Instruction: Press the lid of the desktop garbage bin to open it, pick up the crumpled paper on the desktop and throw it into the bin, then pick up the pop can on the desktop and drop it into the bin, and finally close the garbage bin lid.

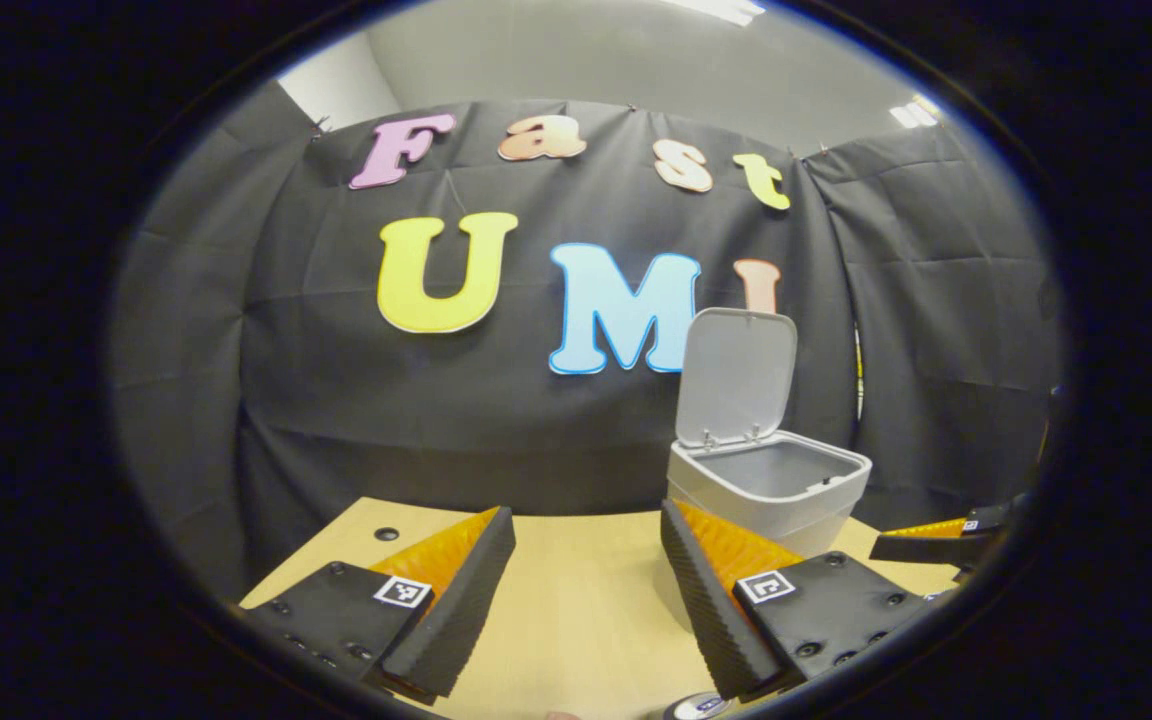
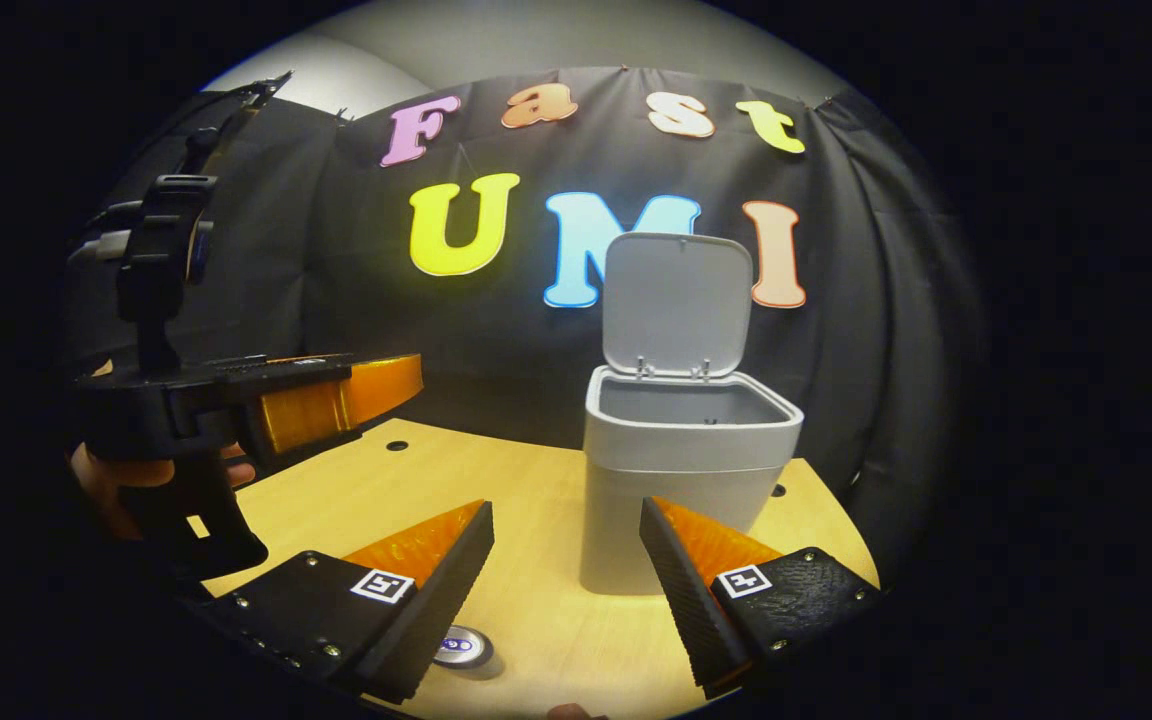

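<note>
With the bin (image 2: 681,470) lid standing open, the pop can (image 2: 463,647) is sitting upright on the bench (image 2: 536,500) just below the right tongs (image 2: 566,580), nearer them than the left tongs (image 1: 586,590), both gaping apart and empty.

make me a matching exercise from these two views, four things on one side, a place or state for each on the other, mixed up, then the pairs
Things:
1. bin lid
2. pop can
3. right gripper
4. left gripper

Places or states:
A. standing on the table just past the near edge, only its top in sight
B. open, with the bin straight ahead between its fingers
C. swung up, upright behind the opening
D. open, with the bin behind its right-hand finger

Pairs: 1-C, 2-A, 3-B, 4-D
</note>
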Tool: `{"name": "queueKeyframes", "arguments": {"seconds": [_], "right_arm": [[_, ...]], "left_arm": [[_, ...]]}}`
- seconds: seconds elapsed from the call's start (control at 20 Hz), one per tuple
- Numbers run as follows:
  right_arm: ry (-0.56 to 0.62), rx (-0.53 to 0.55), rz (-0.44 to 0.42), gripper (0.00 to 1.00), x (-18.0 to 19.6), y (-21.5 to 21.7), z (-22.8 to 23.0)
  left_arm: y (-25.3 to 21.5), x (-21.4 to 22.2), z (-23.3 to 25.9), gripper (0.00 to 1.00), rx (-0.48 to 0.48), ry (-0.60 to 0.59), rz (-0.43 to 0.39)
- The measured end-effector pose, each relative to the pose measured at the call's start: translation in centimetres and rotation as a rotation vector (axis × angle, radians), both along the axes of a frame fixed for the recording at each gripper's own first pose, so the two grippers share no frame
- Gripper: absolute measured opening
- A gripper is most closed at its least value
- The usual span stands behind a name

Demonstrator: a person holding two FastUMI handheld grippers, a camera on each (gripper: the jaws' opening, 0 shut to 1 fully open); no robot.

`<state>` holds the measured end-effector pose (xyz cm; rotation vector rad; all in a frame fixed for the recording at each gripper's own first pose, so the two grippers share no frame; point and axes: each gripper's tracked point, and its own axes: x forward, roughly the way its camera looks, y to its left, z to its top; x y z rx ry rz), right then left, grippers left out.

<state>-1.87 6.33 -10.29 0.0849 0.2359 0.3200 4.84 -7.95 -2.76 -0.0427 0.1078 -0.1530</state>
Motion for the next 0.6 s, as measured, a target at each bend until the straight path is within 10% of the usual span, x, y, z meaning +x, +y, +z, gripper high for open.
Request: {"name": "queueKeyframes", "arguments": {"seconds": [0.6], "right_arm": [[0.188,-0.056,0.242,0.95,-2.5,6.7,-6.8]], "left_arm": [[4.4,-5.2,-1.2,1.0,0.047,0.023,0.101]]}}
